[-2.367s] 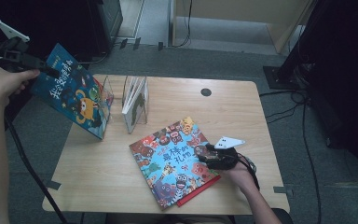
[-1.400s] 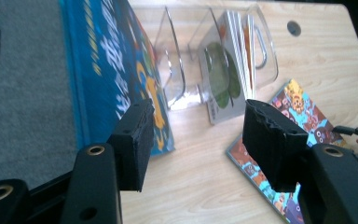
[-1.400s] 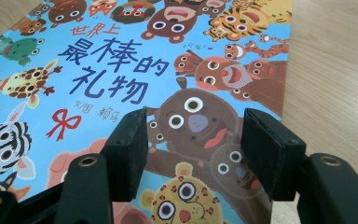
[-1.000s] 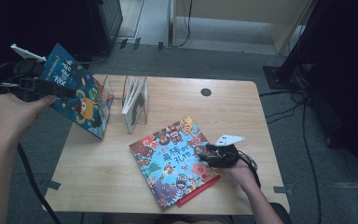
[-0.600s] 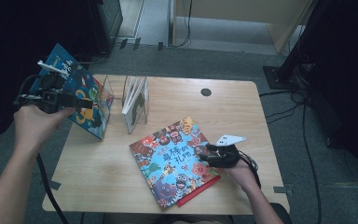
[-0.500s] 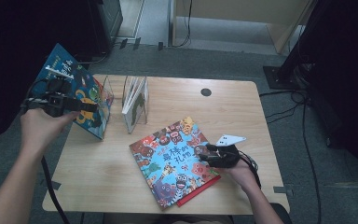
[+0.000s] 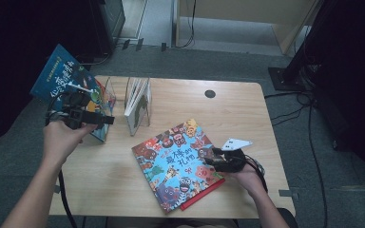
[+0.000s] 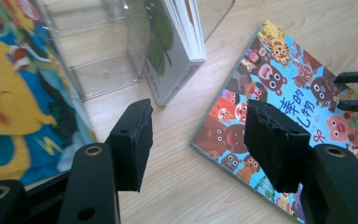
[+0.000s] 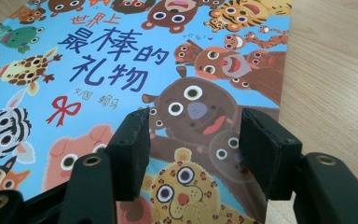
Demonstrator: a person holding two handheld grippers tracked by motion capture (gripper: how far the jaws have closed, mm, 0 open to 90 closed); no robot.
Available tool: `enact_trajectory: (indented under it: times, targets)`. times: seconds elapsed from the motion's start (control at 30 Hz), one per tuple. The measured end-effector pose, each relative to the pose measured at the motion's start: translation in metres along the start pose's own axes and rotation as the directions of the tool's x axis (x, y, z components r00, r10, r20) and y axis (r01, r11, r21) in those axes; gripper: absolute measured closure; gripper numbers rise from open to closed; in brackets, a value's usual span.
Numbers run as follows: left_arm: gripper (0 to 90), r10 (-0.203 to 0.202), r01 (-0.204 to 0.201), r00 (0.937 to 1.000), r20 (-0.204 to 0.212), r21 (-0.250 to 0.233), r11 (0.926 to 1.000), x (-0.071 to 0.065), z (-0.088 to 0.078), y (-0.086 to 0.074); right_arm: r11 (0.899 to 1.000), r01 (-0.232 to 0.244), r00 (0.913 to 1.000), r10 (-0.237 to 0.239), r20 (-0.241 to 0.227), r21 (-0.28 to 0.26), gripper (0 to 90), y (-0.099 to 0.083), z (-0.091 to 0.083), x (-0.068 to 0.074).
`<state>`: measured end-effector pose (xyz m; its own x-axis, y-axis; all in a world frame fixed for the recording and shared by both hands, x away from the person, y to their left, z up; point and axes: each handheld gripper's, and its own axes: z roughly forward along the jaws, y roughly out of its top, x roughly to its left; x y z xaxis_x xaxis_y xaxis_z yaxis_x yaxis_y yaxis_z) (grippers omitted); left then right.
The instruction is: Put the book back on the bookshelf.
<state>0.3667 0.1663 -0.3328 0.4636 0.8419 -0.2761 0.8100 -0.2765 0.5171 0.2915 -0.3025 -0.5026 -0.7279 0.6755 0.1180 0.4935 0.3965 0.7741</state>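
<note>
A blue picture book (image 7: 62,77) stands tilted at the table's left edge, against a clear book stand (image 7: 108,93). My left gripper (image 7: 105,120) hovers in front of its lower part, open, with nothing between its jaws (image 8: 196,126); the blue book (image 8: 18,93) lies to its left in that view. A second picture book with cartoon animals (image 7: 173,164) lies flat on the table. My right gripper (image 7: 209,159) rests open over that book's right edge, its jaws (image 9: 193,135) astride the cover (image 9: 121,70) without pressing on it.
A thin book (image 7: 138,100) stands upright in the clear stand (image 8: 98,65). A dark round grommet (image 7: 210,93) sits at the table's back. Bare wood (image 9: 335,70) lies to the right of the animal book. Cables and dark furniture surround the table.
My left gripper has come down and to the right, from the blue book's upper left edge to in front of its lower part. The right gripper and the animal book have not moved.
</note>
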Motion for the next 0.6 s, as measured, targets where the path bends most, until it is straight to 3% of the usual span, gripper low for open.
enact_trajectory:
  times: [0.17,0.27,0.6]
  targets:
    - [42.5,0.02,-0.02,0.9994,0.029,0.014,0.9997,-0.004,0.014,-0.003,1.0,-0.001,1.0,0.001,0.004,-0.001,43.9,-0.002,-0.002,0.001]
    - [42.3,0.037,-0.038,0.9968,0.071,0.013,0.9992,-0.006,0.023,-0.006,1.0,-0.003,1.0,0.003,-0.001,-0.004,45.1,-0.003,-0.003,0.002]
    - [42.2,0.092,-0.094,0.9923,0.083,0.021,0.9954,-0.013,0.049,-0.014,1.0,-0.02,0.9998,0.02,0.008,-0.015,49.0,-0.008,-0.008,0.005]
